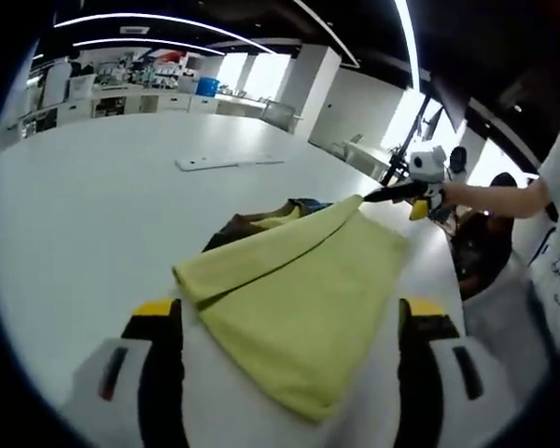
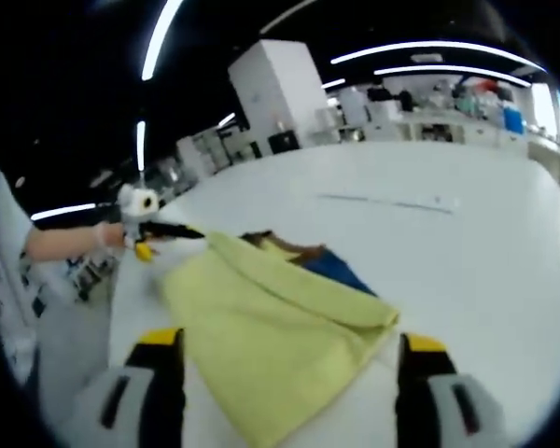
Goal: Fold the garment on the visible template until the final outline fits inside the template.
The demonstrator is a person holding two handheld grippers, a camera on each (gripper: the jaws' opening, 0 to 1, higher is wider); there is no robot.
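A yellow garment [image 1: 299, 299] [image 2: 271, 327] lies folded into a rough rectangle on the white table [image 1: 93, 233]. A brown and blue cloth [image 1: 252, 222] [image 2: 331, 269] shows from under its far edge. My left gripper [image 1: 289, 310] is open, its jaws wide apart on either side of the garment's near corner. In the right gripper view the left gripper [image 2: 173, 231] has its tip at the garment's far corner. My right gripper [image 2: 289, 338] is open too and straddles the opposite corner. In the left gripper view the right gripper [image 1: 392, 193] touches the far corner.
A flat white strip [image 1: 229, 161] [image 2: 392, 201] lies farther out on the table. The person's arm [image 1: 495, 198] and white shirt are at the table edge, by a dark chair [image 1: 481, 247]. Counters with equipment line the back wall.
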